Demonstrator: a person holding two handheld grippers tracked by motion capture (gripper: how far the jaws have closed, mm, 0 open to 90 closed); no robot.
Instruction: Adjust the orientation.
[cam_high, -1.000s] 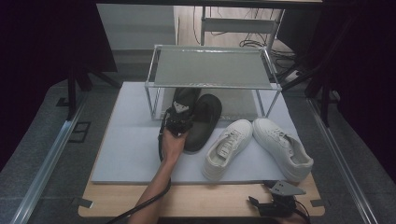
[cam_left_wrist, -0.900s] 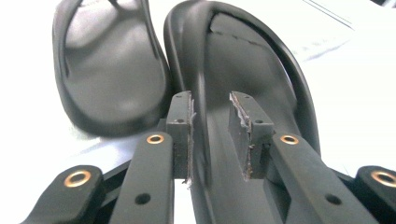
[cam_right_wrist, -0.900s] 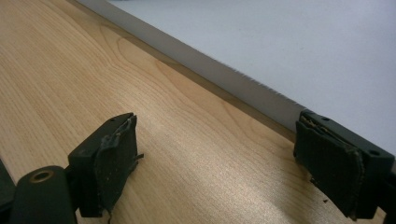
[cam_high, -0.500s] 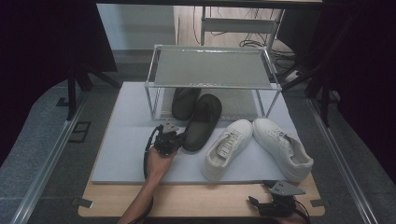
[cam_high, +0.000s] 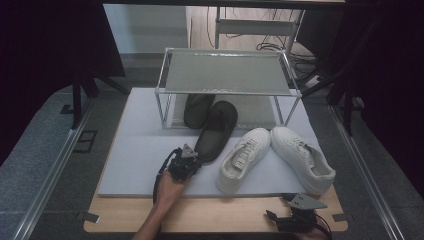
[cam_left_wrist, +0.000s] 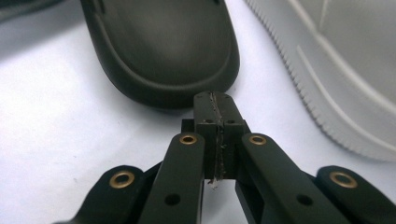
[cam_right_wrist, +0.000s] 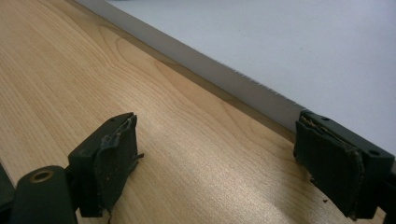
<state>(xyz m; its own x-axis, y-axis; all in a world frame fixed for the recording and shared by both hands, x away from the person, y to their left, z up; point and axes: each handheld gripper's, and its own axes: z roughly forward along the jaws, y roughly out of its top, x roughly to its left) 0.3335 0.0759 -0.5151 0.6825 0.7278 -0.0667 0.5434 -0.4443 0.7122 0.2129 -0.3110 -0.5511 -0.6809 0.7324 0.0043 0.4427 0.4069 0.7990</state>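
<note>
- Left tool: jaws pressed flat together with nothing between them, as the left gripper view shows; they have just been closing. It sits on the grey mat, a person's hand behind it.
- Dark slipper: lies on the mat, its far end at the front edge of the rack, its near end just ahead of the left tool's tips. In the left gripper view its rounded rim is right in front of the closed tips; whether they touch I cannot tell.
- Second dark slipper: beside the first, tucked under the rack.
- White sneakers: one just right of the dark slipper, the other further right; both on the mat. The toothed sole edge of one runs along the right of the left gripper view.
- Writing: no brand or label can be read; a small tag on the nearer sneaker's tongue is too small to tell.
- Right tool: rests at the near edge of the wooden tabletop; jaws stand wide apart and empty over pale wood in the right gripper view, the mat's edge just beyond.
- Rack: metal-framed, grey shelf on top, standing at the back of the mat.
- Room: dim, dark drapes at both sides, grey carpet, metal rails along the tabletop's flanks, cables on the floor behind.
</note>
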